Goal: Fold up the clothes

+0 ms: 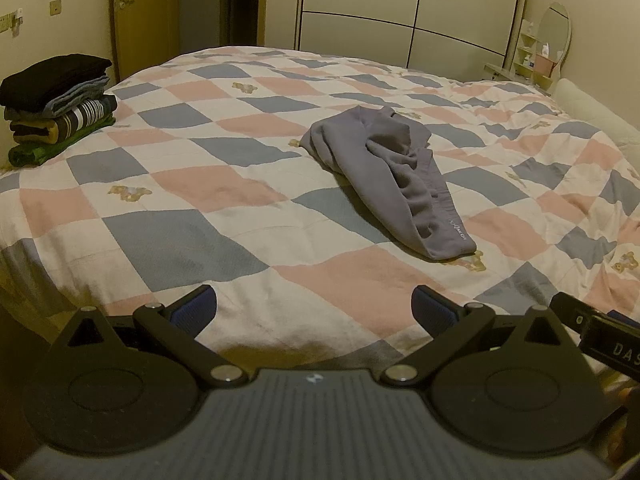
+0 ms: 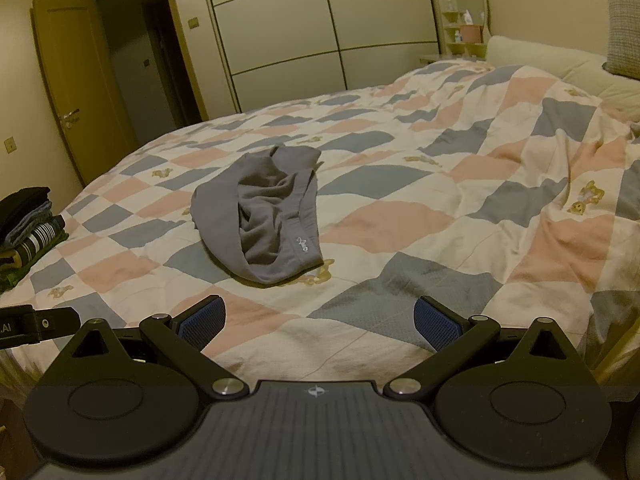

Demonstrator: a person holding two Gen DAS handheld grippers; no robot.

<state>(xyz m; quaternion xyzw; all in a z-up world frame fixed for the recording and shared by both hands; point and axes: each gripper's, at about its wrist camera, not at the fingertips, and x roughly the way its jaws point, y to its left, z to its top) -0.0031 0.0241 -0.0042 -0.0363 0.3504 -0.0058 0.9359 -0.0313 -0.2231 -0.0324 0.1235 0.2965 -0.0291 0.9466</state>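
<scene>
A crumpled grey garment (image 1: 384, 176) with a waistband and a small white logo lies in a heap on the checked quilt (image 1: 192, 192). The right wrist view has the same grey garment (image 2: 260, 216) just ahead and left of centre. My left gripper (image 1: 314, 308) hovers open over the bed's near edge, well short of the garment, nothing between its blue pads. My right gripper (image 2: 318, 320) is open too, empty, a short way in front of the garment. Part of the right gripper's body (image 1: 600, 332) shows at the left view's right edge.
A stack of folded clothes (image 1: 56, 100) sits at the bed's left corner, also the folded stack (image 2: 28, 228) at the left of the right view. Behind the bed stand a wardrobe (image 1: 400, 8), a door (image 2: 64, 80), a dressing table with mirror (image 1: 548, 44) and a headboard (image 2: 552, 60) with a pillow.
</scene>
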